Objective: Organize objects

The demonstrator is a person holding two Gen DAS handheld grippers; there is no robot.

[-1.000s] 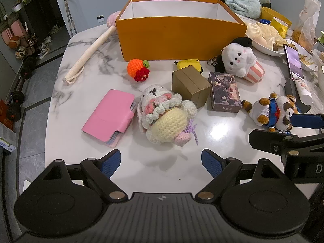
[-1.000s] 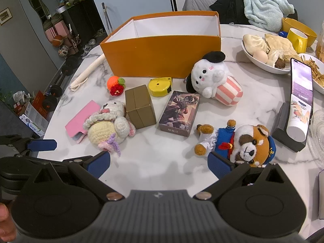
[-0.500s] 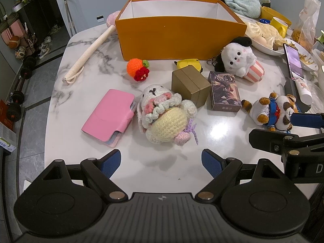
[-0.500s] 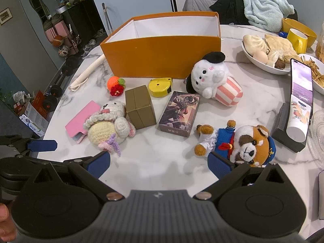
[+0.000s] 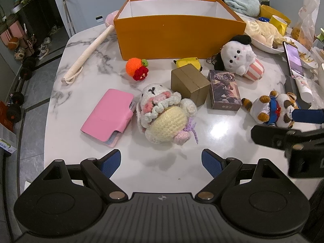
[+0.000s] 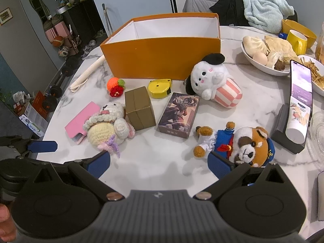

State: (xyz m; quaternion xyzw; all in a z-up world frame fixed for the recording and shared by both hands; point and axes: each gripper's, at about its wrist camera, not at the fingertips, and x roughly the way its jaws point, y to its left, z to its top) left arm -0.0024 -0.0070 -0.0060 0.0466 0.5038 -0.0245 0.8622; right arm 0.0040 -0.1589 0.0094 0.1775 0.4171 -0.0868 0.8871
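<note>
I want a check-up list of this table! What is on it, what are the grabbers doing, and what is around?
Surface: white marble table, bare just ahead of both grippers.
Job's things: orange box, open, nothing seen inside; crochet bunny; pink wallet; brown box; card box; crochet orange; yellow tape measure; white plush; red panda plush.
Clutter: phone on a stand, bowl of food, yellow mug, rope stick.
Grippers: left gripper open, empty; right gripper open, empty.
Cables: nothing seen.
Surroundings: dumbbells on the floor, blue towel on a chair.
</note>
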